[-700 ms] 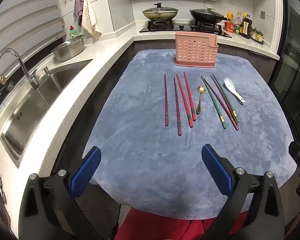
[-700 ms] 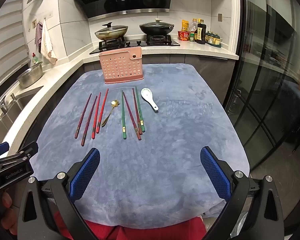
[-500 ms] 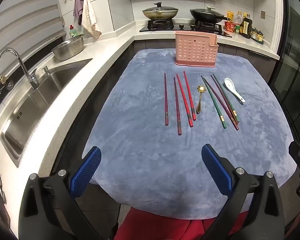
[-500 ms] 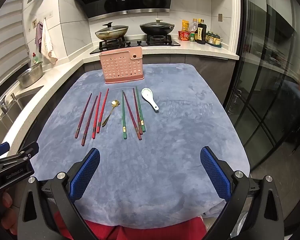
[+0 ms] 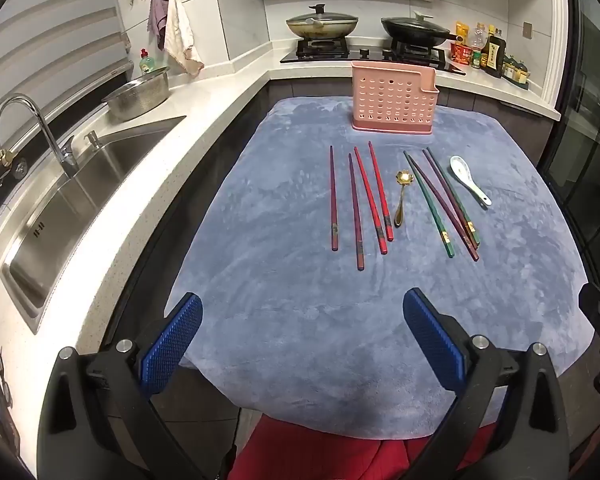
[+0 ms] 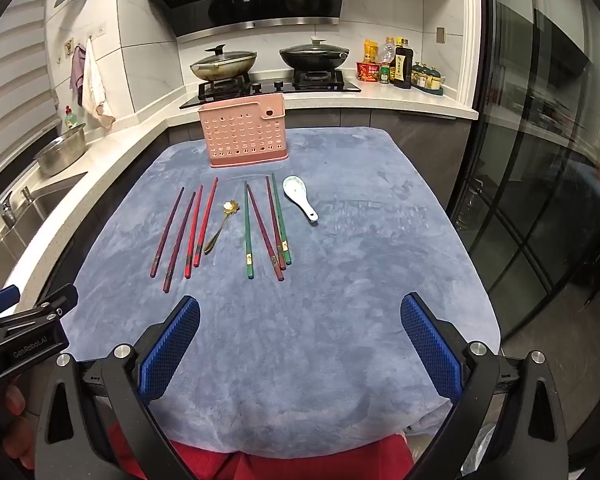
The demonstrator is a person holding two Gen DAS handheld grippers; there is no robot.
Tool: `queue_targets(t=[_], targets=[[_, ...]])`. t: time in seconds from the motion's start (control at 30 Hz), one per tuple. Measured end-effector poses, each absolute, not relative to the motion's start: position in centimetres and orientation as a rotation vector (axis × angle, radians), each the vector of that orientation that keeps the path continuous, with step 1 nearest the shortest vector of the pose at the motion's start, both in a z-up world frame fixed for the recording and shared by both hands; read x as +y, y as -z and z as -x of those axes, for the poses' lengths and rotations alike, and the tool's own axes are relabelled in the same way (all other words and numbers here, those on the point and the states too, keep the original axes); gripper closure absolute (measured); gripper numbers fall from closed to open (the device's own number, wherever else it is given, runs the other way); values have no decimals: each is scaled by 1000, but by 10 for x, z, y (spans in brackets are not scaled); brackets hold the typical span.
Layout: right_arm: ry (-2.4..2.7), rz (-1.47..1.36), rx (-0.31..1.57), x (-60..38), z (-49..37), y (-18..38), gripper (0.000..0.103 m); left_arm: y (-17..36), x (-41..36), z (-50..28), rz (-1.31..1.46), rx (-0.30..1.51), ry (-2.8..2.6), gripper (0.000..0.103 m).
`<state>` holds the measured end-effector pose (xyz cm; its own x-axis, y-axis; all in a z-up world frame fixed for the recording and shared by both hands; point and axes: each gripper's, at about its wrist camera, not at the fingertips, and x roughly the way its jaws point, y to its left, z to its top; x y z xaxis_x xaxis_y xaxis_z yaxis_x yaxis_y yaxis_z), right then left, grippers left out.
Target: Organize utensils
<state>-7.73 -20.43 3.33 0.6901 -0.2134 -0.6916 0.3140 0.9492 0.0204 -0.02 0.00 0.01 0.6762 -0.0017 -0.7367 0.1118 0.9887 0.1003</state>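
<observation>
A pink perforated utensil holder (image 5: 393,99) (image 6: 244,133) stands at the far side of a blue-grey cloth (image 5: 308,320) (image 6: 340,280). In front of it lie several red and maroon chopsticks (image 5: 374,197) (image 6: 192,230), a gold spoon (image 5: 401,198) (image 6: 219,226), several green and maroon chopsticks (image 5: 440,204) (image 6: 266,228) and a white ceramic spoon (image 5: 468,178) (image 6: 300,197). My left gripper (image 5: 303,340) and right gripper (image 6: 300,340) are both open and empty, held over the near edge of the cloth, well short of the utensils.
A steel sink (image 5: 72,196) with tap and a metal bowl (image 5: 140,94) are on the left counter. Two lidded pans (image 6: 224,65) sit on the stove behind the holder, sauce bottles (image 6: 400,64) to the right. Dark glass doors (image 6: 540,200) stand along the right.
</observation>
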Motion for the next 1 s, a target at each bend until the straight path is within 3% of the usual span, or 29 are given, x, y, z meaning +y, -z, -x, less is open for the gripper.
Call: queue_targets(t=[1.0], targets=[[296,-141,753,-202,77,-34,7,1,3,-3,-141,825,63,7]])
